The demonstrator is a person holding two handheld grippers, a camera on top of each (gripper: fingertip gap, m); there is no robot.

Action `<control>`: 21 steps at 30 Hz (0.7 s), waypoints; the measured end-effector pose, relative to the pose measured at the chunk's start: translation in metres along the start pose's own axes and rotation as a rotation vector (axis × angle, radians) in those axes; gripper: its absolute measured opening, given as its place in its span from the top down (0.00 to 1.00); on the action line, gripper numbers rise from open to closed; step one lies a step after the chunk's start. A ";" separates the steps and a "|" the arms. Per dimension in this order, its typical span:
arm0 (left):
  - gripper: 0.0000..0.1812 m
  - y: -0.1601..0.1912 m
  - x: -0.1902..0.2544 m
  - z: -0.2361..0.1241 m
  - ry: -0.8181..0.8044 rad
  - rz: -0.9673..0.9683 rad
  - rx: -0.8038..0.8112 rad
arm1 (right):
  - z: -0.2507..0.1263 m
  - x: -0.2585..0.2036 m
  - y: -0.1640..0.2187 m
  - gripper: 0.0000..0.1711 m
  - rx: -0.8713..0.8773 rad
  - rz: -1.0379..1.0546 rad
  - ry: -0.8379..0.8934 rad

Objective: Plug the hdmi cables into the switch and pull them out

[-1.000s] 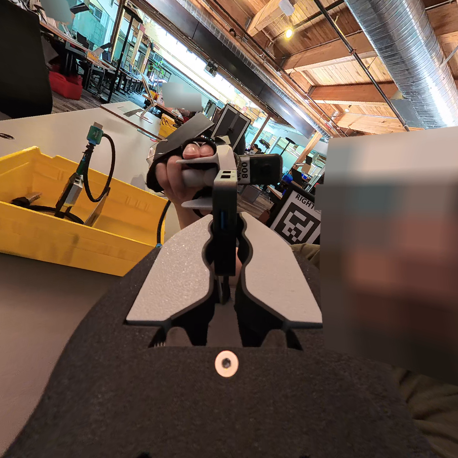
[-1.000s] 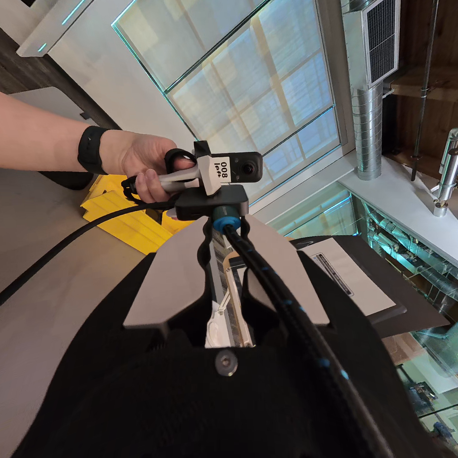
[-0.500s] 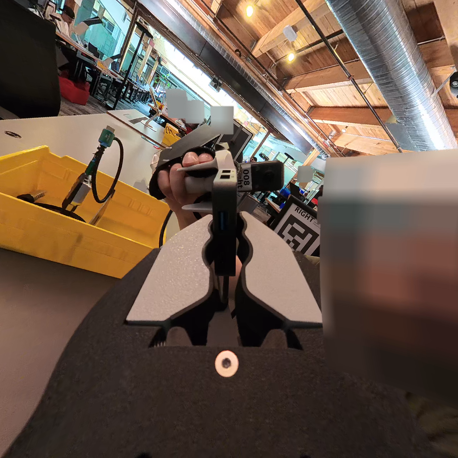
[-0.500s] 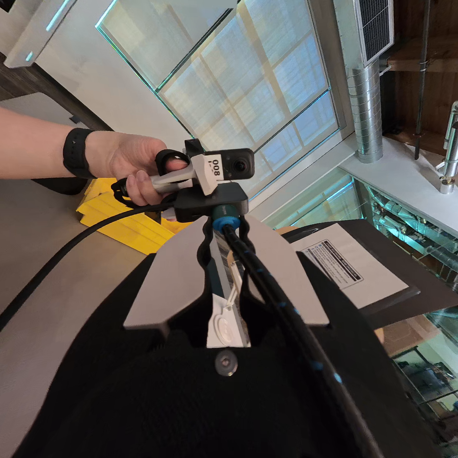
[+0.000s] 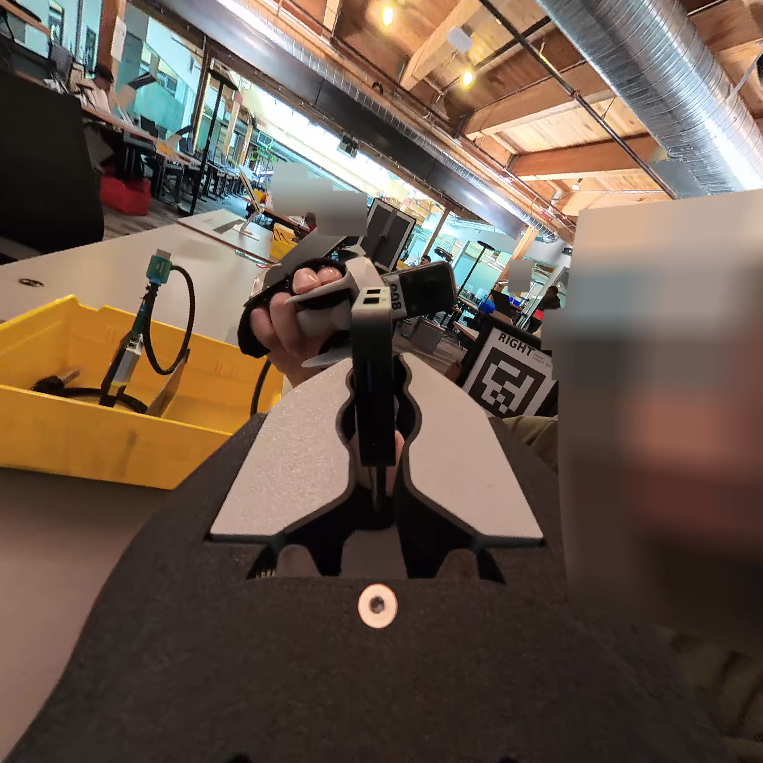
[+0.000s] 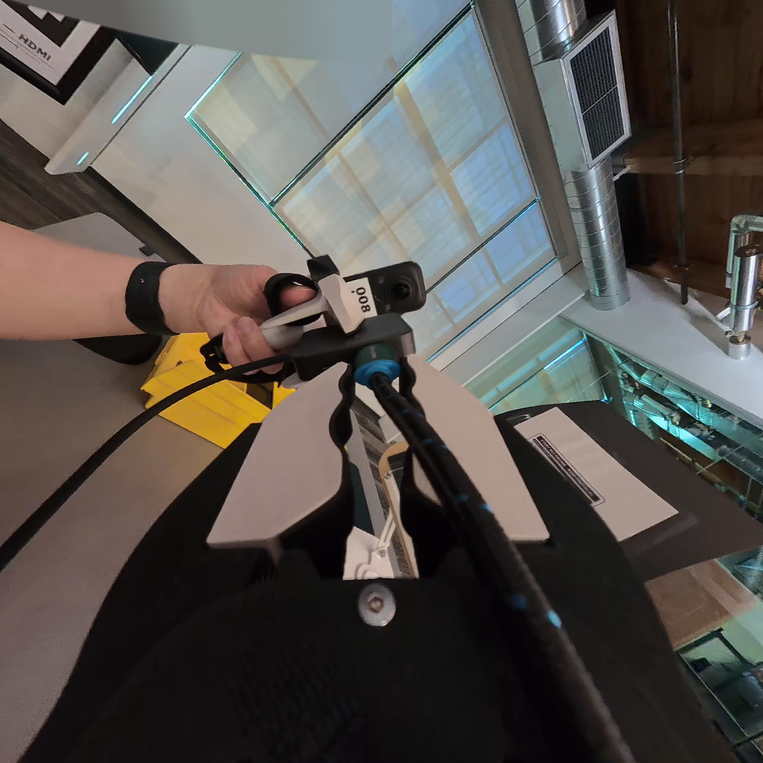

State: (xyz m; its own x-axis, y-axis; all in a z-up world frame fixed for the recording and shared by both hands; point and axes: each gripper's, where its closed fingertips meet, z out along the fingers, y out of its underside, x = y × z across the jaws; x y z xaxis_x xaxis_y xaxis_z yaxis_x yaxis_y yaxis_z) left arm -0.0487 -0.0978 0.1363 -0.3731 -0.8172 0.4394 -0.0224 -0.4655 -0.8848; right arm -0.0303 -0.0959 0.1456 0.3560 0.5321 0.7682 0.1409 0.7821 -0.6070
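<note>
1. The left gripper [image 5: 373,413] is clamped on the dark slab of the switch [image 5: 371,371], which stands edge-on between its grey fingers, two empty ports showing at the upper end.

2. The right gripper [image 6: 373,384] pinches the teal-and-blue plug [image 6: 373,359] of a braided HDMI cable [image 6: 475,516] (the plug's nose appears seated in the switch's edge, though the joint itself is partly hidden), its jaws closed on the collar.

3. A plain black lead [image 6: 124,425] trails from the switch's other end across the table [image 6: 49,413].

4. Beyond, a yellow bin [image 5: 62,437] on the tabletop holds spare cables, one teal-ended connector [image 5: 159,268] standing upright.

5. Judged from this: the step is seating or withdrawing the plug. Doing it well means moving the plug straight along the port's axis while the left grip holds the switch rigid; any sideways rocking risks twisting the slab out of the fingers.

6. Against the frames a second earlier, both grips are unchanged; the pair has tilted, so the switch now leans and shows its end ports in the left wrist view.
</note>
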 end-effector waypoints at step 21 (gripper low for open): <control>0.92 0.004 0.002 0.001 0.044 -0.018 -0.010 | 0.003 -0.012 0.001 0.88 0.039 0.032 -0.070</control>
State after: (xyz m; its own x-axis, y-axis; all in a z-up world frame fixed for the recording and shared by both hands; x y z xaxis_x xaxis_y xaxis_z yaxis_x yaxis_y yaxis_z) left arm -0.0481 -0.1015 0.1338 -0.4130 -0.7927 0.4483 -0.0390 -0.4764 -0.8784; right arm -0.0371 -0.1005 0.1358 0.2937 0.5777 0.7616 0.0939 0.7754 -0.6244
